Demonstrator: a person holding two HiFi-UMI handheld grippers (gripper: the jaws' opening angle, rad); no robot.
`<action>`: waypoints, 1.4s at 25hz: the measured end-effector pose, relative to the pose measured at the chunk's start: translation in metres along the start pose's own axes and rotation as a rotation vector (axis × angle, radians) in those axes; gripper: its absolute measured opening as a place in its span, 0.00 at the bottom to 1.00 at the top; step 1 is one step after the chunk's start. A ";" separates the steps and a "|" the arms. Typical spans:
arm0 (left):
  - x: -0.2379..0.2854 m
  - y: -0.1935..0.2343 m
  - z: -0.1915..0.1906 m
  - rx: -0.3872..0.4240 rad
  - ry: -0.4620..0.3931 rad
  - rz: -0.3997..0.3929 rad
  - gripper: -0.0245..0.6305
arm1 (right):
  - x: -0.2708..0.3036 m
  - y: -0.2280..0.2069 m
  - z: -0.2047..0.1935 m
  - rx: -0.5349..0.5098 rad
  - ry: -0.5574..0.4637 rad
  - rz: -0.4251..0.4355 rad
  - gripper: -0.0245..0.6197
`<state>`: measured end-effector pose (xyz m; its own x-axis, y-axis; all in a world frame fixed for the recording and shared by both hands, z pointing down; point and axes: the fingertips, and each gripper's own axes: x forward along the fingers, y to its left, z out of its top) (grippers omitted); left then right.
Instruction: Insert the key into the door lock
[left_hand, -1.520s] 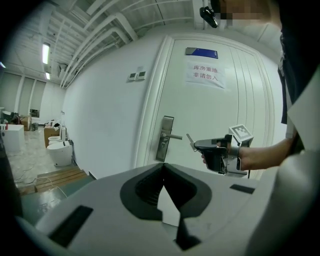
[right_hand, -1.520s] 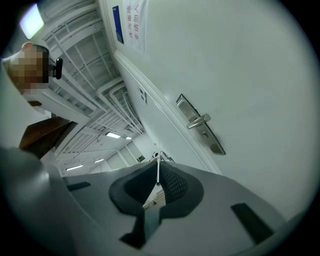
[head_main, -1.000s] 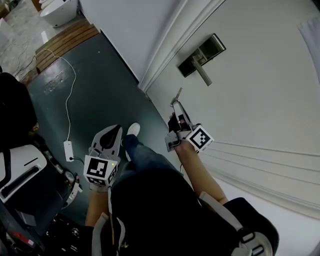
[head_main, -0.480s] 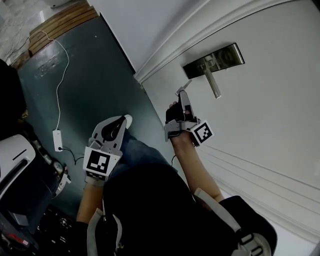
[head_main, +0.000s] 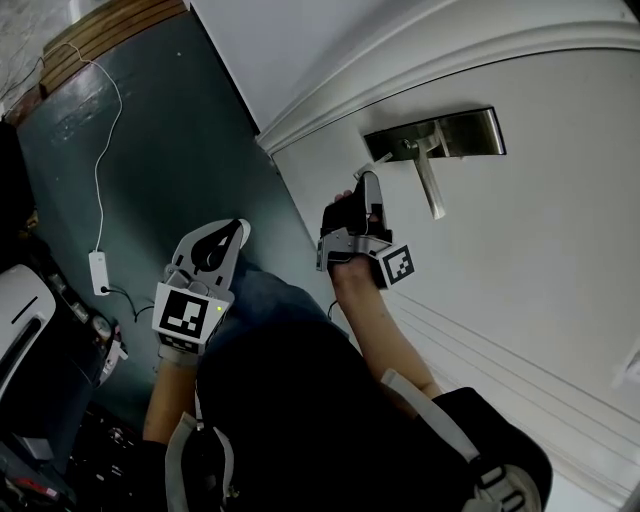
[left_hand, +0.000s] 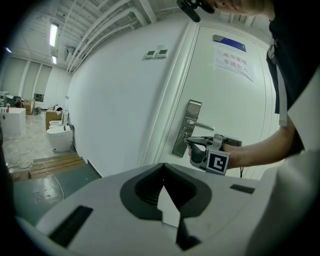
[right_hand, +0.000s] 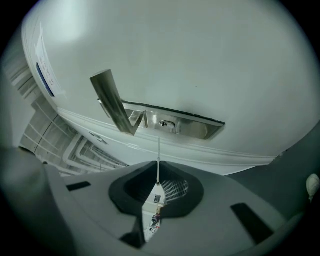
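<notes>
The left gripper (head_main: 235, 228) hangs well away from the lock plate (right_hand: 196, 130), jaws together on nothing. The right gripper (right_hand: 157, 172), nearer the plate, is clamped on the key (right_hand: 158, 150). A slight tilt could skid the tip across the plate or twist the key in its grip. The blade juts straight from the jaw tips, just short of the keyhole (right_hand: 165, 123).

White wall (left_hand: 115, 100), two switch plates (left_hand: 156, 52) mounted high. Floor (head_main: 150, 160) dark grey-green, scuffed. Wooden slat platform (head_main: 115, 25) at its far edge, white sanitary fixture (left_hand: 60, 140) beyond it on pale flooring. White cable (head_main: 97, 245) trails across the floor to a small white box (head_main: 98, 272). Exposed ceiling beams, strip light (left_hand: 53, 35) on.
</notes>
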<state>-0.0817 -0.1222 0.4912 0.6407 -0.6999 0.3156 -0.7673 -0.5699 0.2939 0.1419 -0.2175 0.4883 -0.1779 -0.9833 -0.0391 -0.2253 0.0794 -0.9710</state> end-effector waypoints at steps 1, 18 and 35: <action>0.005 0.002 -0.001 -0.001 0.004 -0.001 0.05 | 0.003 -0.003 0.003 0.007 -0.012 0.003 0.09; 0.057 0.007 -0.009 -0.007 0.051 -0.040 0.05 | 0.028 -0.025 0.037 0.093 -0.112 -0.018 0.09; 0.050 0.014 -0.011 0.000 0.074 -0.042 0.05 | 0.031 -0.016 0.039 0.107 -0.134 0.012 0.09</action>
<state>-0.0607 -0.1602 0.5213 0.6729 -0.6413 0.3687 -0.7394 -0.5986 0.3082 0.1769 -0.2559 0.4935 -0.0490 -0.9959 -0.0754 -0.1197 0.0808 -0.9895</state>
